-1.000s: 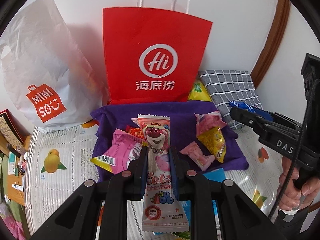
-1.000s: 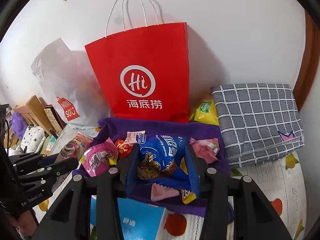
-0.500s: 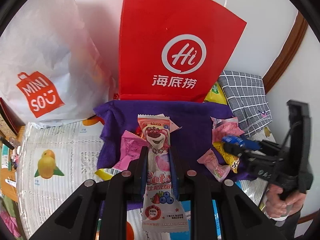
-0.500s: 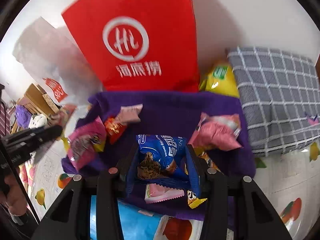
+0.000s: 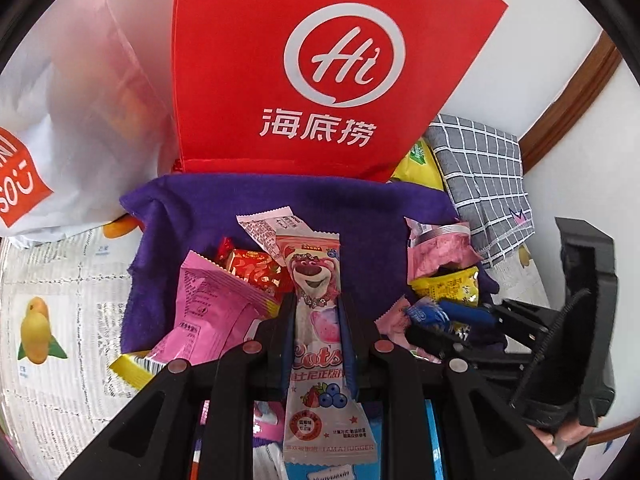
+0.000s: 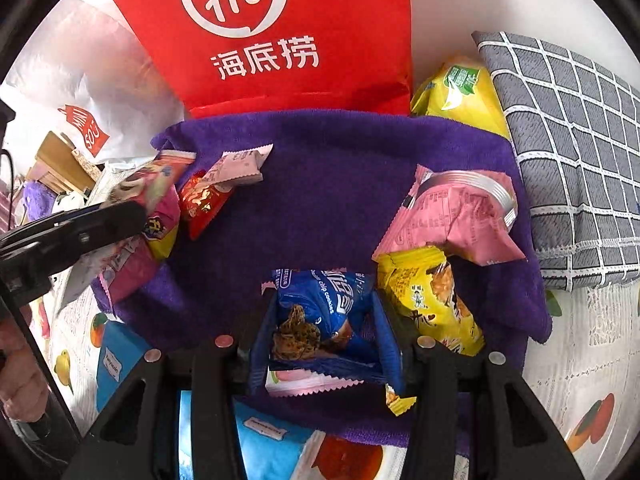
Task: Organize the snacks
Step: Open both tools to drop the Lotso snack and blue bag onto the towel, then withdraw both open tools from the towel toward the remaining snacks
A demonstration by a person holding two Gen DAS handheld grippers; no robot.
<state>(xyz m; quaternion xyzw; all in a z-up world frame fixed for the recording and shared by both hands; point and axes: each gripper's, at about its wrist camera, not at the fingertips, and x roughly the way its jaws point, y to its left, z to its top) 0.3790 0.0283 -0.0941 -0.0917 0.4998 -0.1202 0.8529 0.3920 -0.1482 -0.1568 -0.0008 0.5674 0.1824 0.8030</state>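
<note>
My left gripper (image 5: 316,312) is shut on a long pink bear snack bar (image 5: 320,320), held just above the purple cloth (image 5: 352,216). My right gripper (image 6: 324,316) is shut on a blue cookie packet (image 6: 324,304), low over the same cloth (image 6: 312,184). It also shows at the right in the left wrist view (image 5: 444,316). Loose snacks lie on the cloth: a pink pack (image 5: 212,304), a red candy (image 5: 256,272), a pink bag (image 6: 456,212) and a yellow pack (image 6: 432,300).
A red paper bag (image 5: 320,60) stands behind the cloth, with a white Miniso bag (image 5: 72,100) to its left. A grey checked cushion (image 6: 572,152) and a yellow chip bag (image 6: 460,92) lie at the right. A blue box (image 6: 276,448) sits at the near edge.
Both grippers have moved forward and down toward the purple cloth, still holding their snacks. The red bag now looms larger in both views.
</note>
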